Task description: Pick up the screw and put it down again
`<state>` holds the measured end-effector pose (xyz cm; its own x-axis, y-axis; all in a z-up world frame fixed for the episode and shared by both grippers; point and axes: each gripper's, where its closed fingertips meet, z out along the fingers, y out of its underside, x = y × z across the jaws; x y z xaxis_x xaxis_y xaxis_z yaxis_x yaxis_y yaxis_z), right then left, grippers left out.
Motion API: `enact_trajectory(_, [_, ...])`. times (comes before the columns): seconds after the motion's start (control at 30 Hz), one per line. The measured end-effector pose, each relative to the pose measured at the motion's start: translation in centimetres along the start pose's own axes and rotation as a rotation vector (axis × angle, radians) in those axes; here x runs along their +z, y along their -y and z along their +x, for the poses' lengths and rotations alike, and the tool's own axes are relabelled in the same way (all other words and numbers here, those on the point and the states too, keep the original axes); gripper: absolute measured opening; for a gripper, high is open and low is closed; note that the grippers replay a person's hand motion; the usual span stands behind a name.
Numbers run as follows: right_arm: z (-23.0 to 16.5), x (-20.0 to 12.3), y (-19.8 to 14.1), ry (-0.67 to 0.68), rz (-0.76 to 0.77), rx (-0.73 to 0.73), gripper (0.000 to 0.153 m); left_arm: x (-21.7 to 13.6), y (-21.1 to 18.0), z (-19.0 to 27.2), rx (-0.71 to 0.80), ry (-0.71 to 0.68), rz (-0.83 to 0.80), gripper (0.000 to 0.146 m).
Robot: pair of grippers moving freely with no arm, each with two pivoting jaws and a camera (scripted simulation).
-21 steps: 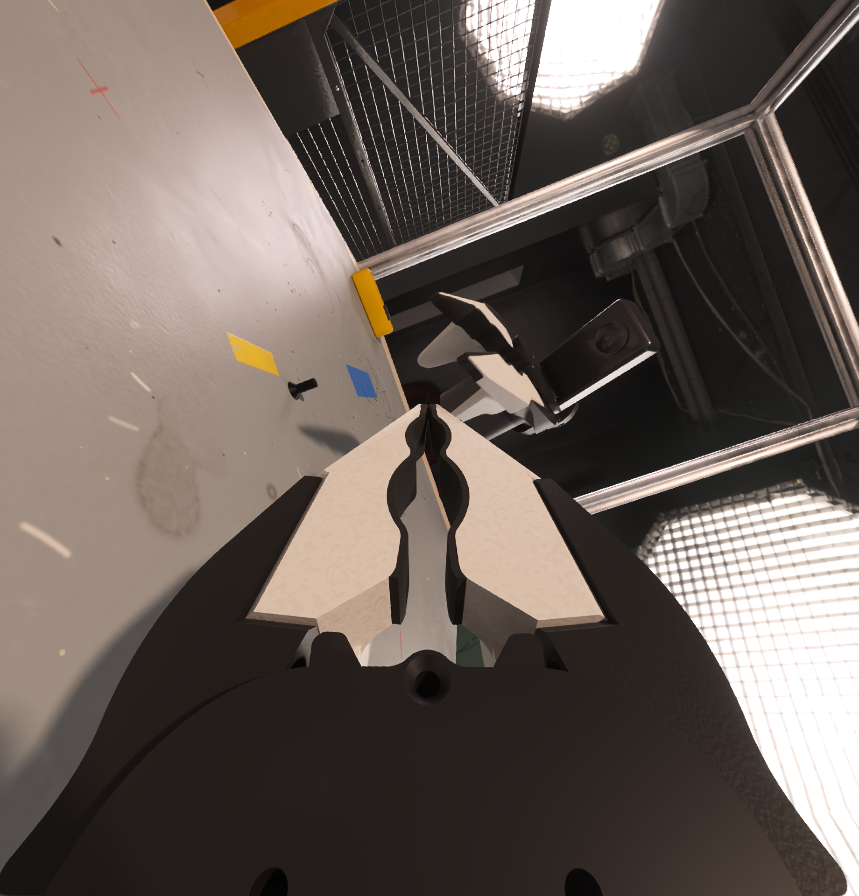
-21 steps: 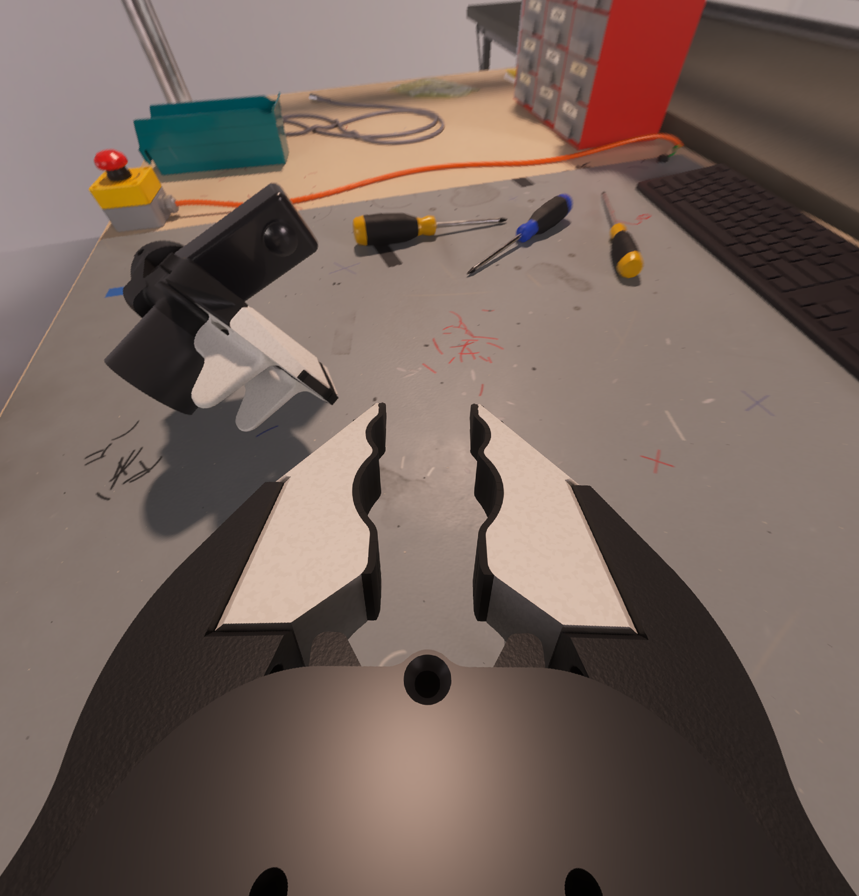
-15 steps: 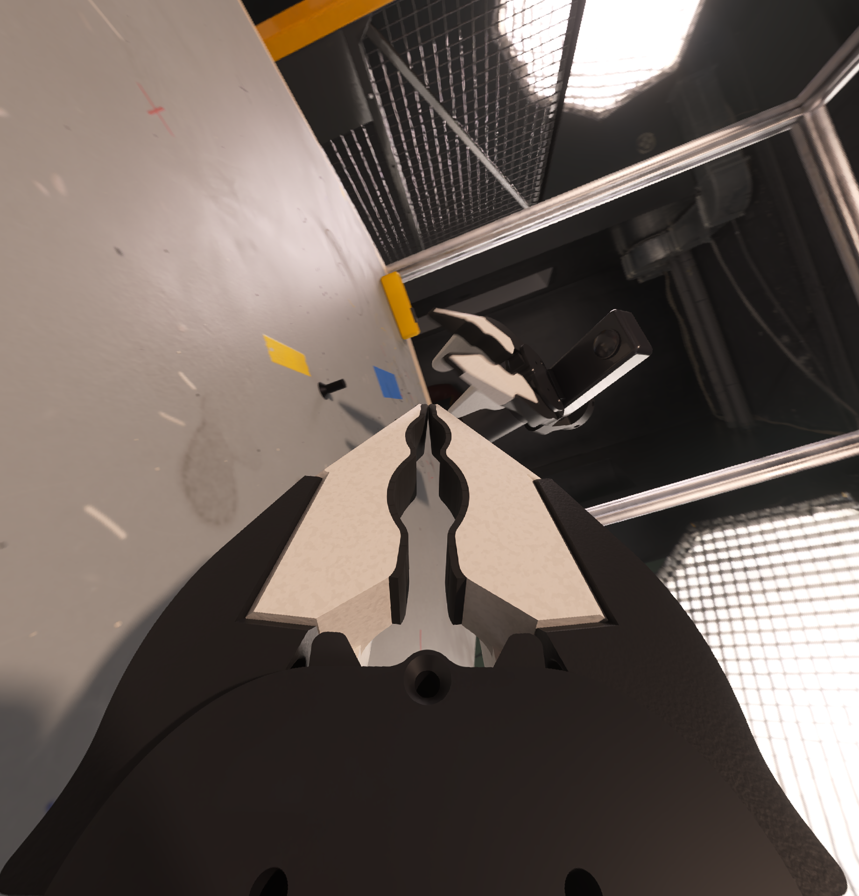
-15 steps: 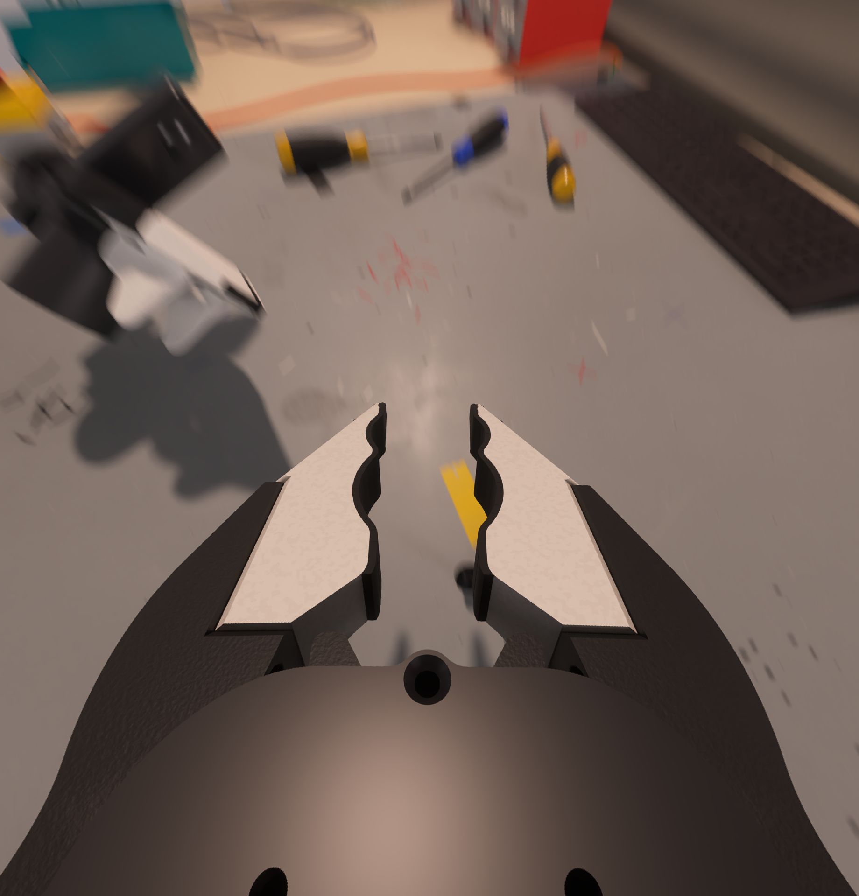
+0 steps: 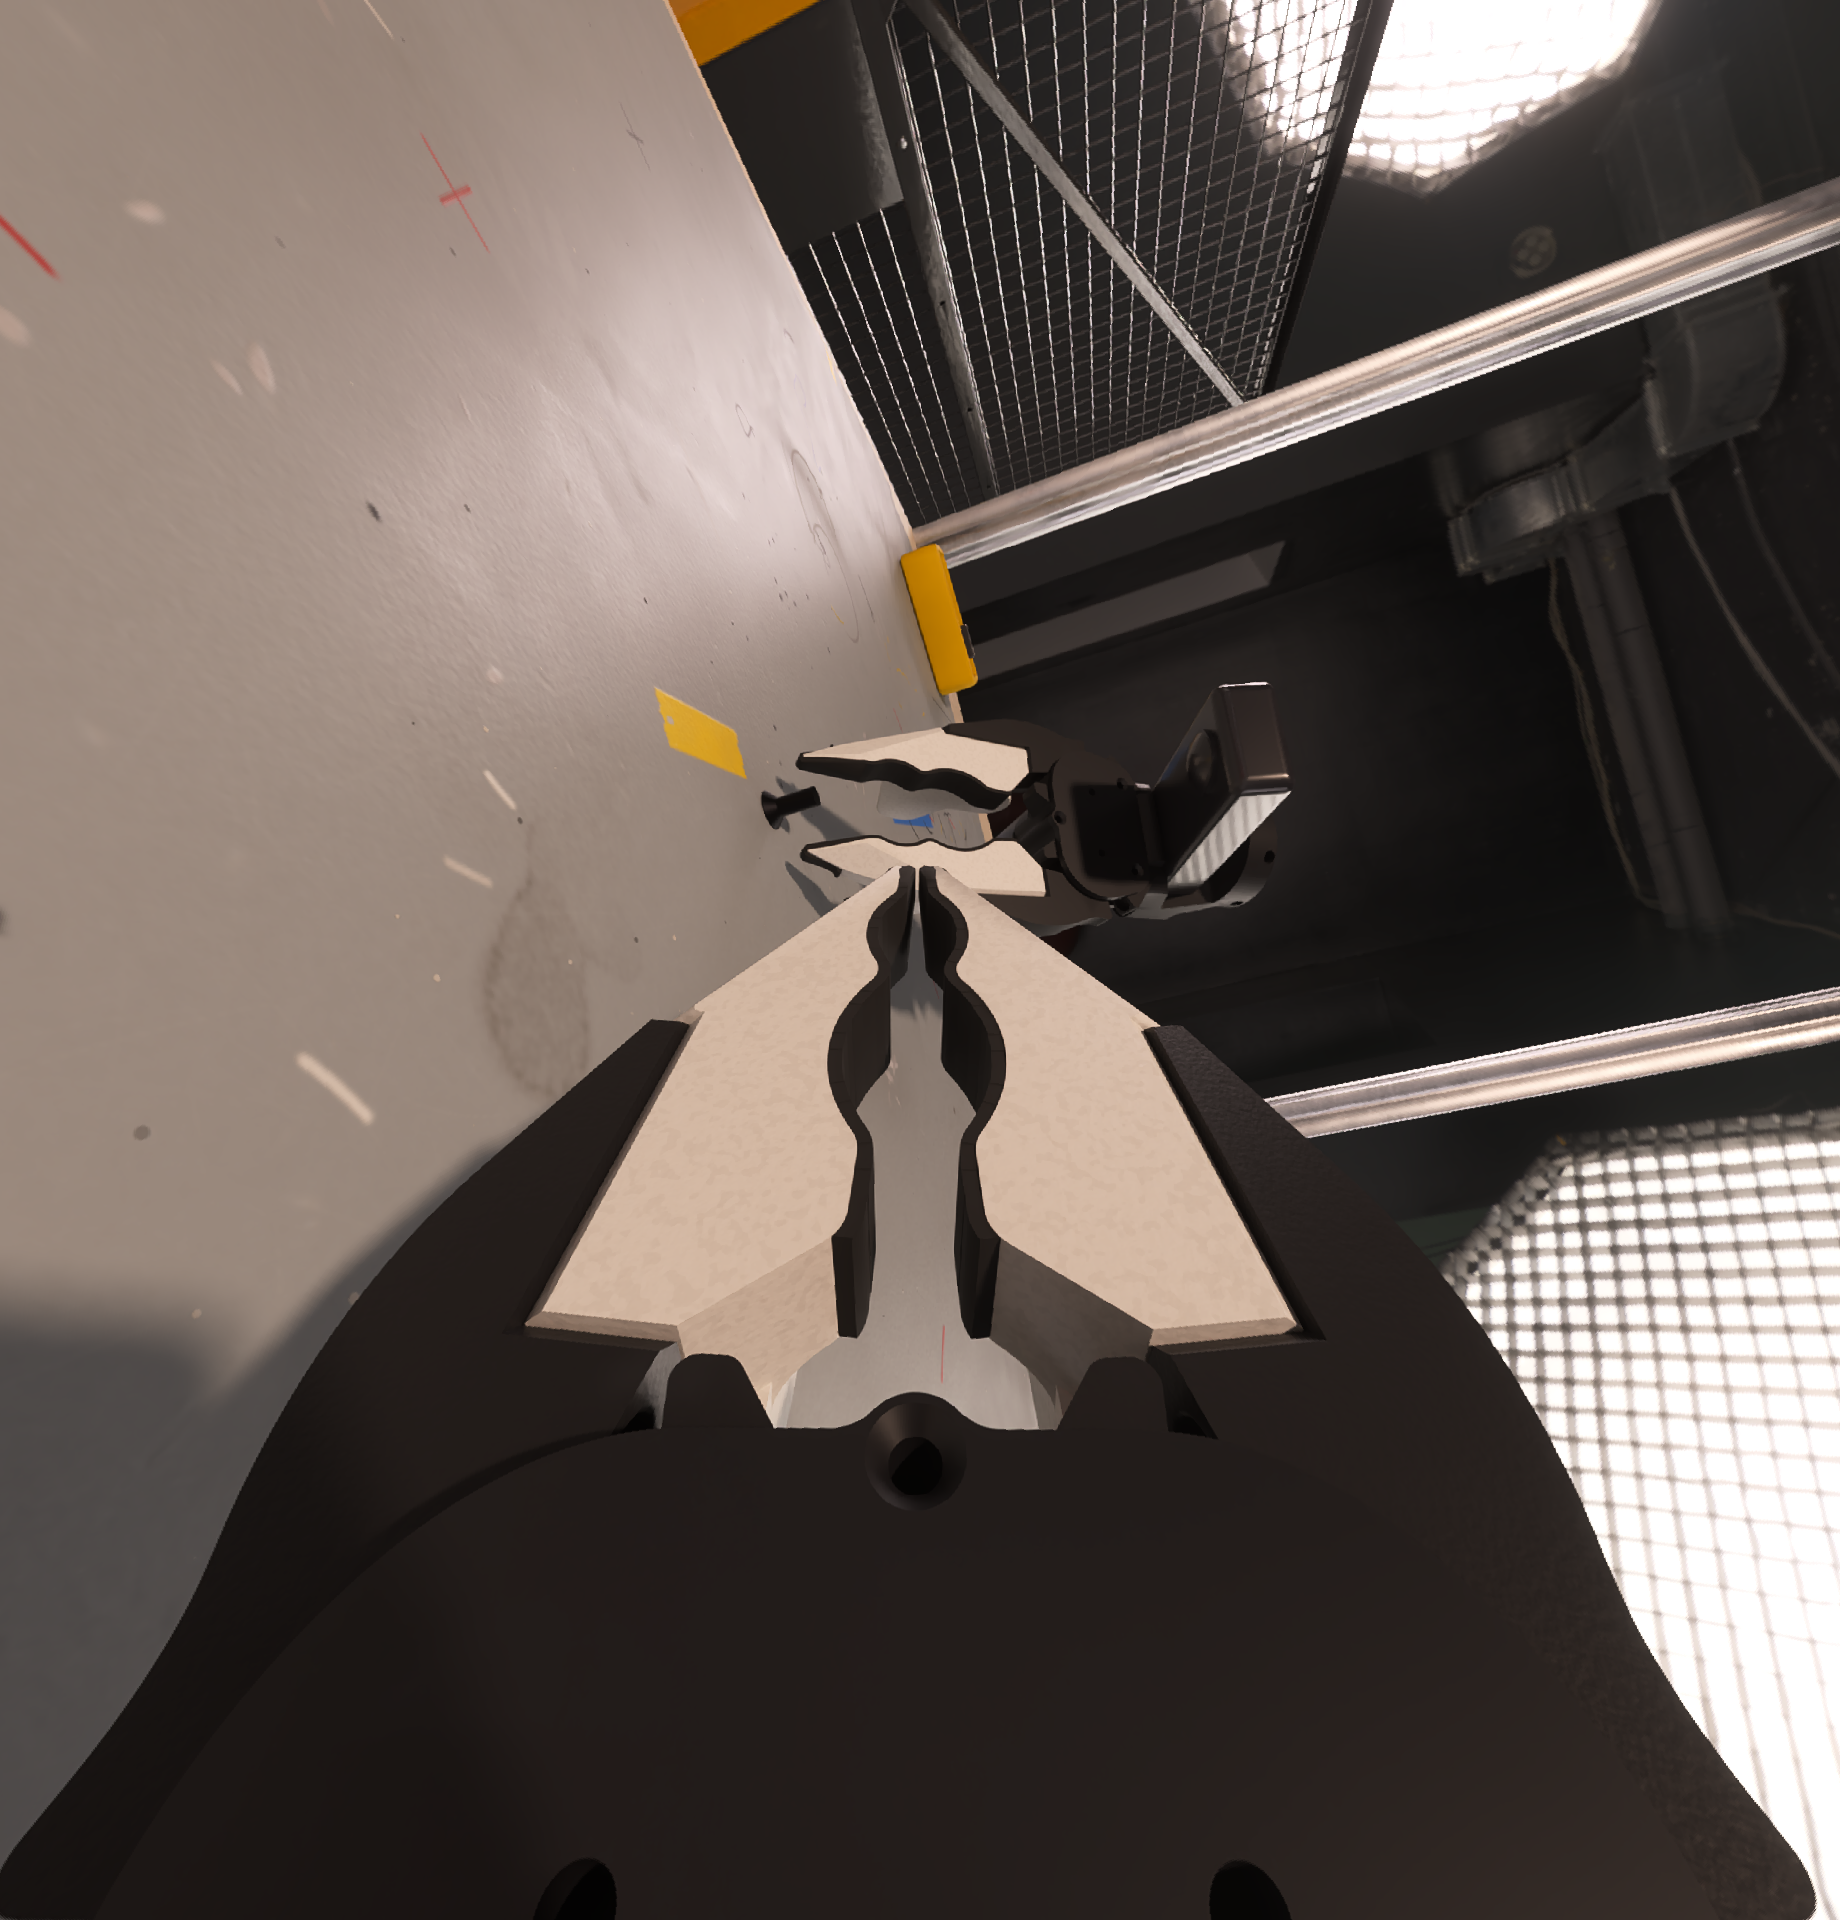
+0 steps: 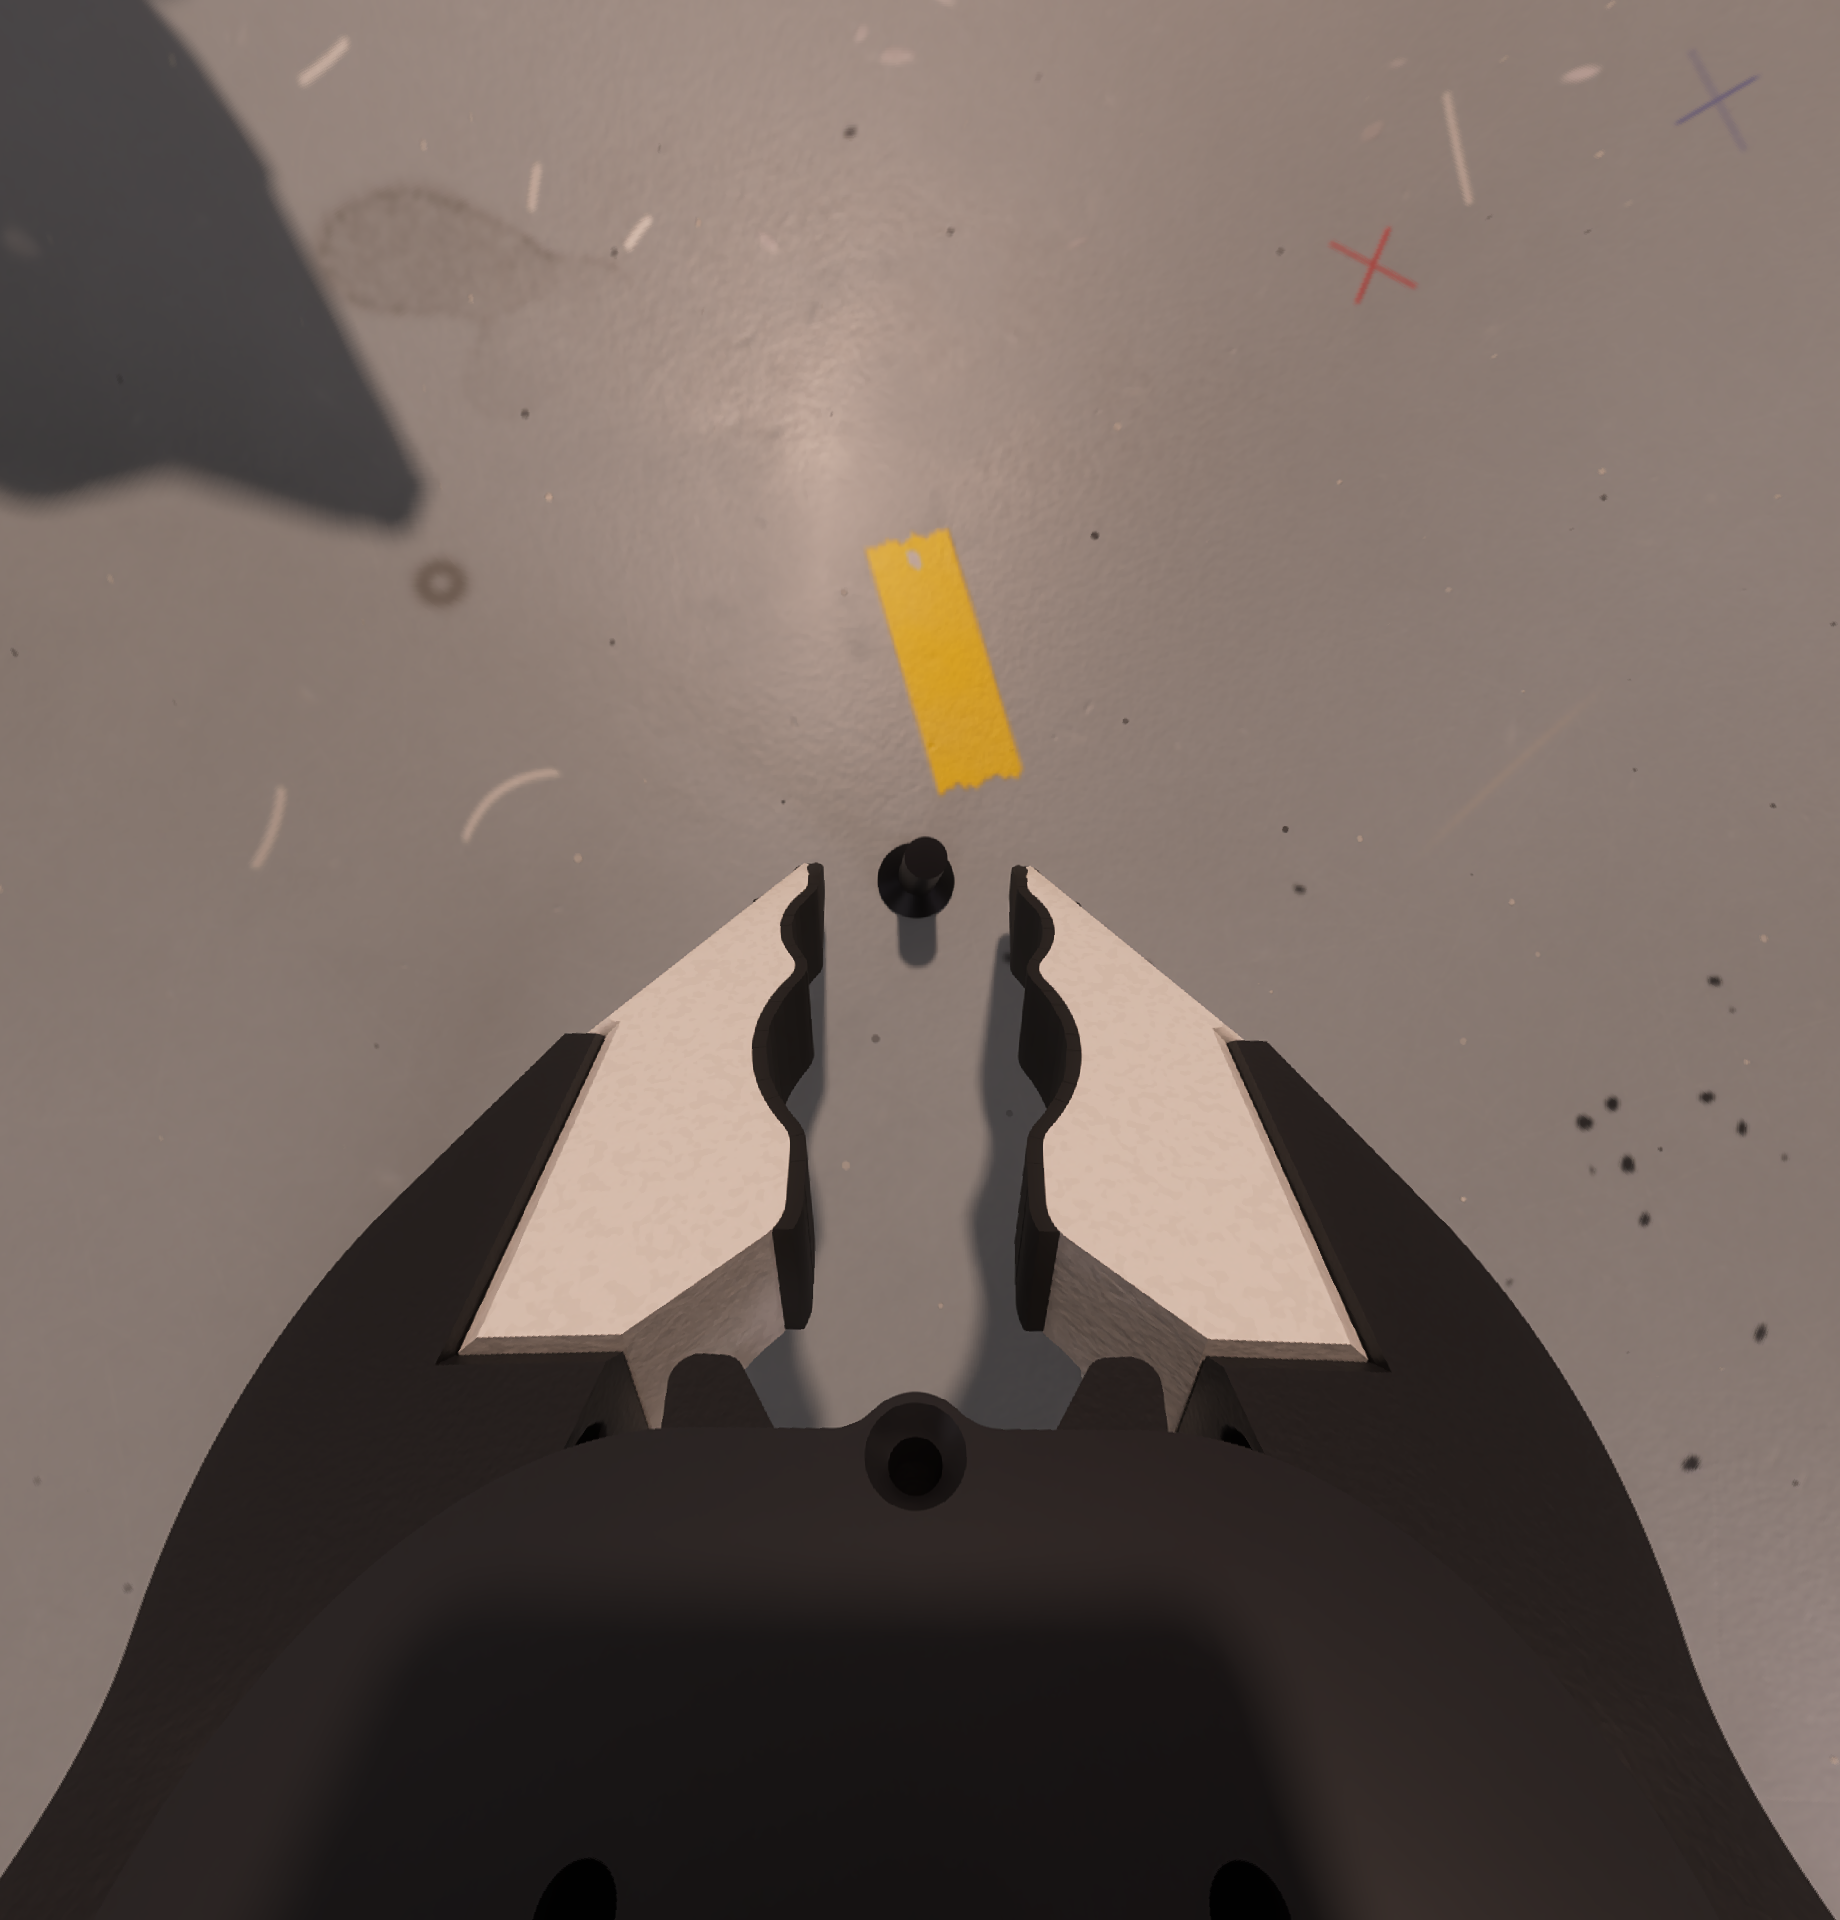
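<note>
Grey and scuffed, the desk (image 6: pixel 1415 623) carries the task's thing. To the left, the left claw (image 5: pixel 916 883) is seen clenched on nothing, held well aside, probably to keep clear. The black screw (image 6: pixel 916 878) stands on its head, just short of a yellow tape strip (image 6: pixel 942 660). The right claw (image 6: pixel 914 894) is held released, its tips bracketing the screw without touching, evidently for a pinch.

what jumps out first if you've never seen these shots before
The small black screw stands head-down on the grey table, just ahead of the right tongs, whose tips are spread open. A strip of yellow tape lies just past it. The left tongs hang shut off to the side.
</note>
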<state>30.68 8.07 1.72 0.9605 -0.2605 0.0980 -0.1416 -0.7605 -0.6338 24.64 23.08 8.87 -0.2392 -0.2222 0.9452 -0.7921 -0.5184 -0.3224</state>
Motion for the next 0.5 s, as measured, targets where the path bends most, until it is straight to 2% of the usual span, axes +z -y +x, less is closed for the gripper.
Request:
enact_trajectory(0.27, [0.19, 0.11, -0.19, 0.054, -0.144, -0.175, 0.034, 0.41, -0.30, -0.23, -0.030, -0.016, -0.033, 0.001])
enact_trajectory(0.5, [0.23, 0.30, -0.04, 0.151, -0.247, -0.298, 0.008, 0.19, -0.50, -0.10, -0.032, -0.031, -0.047, 0.001])
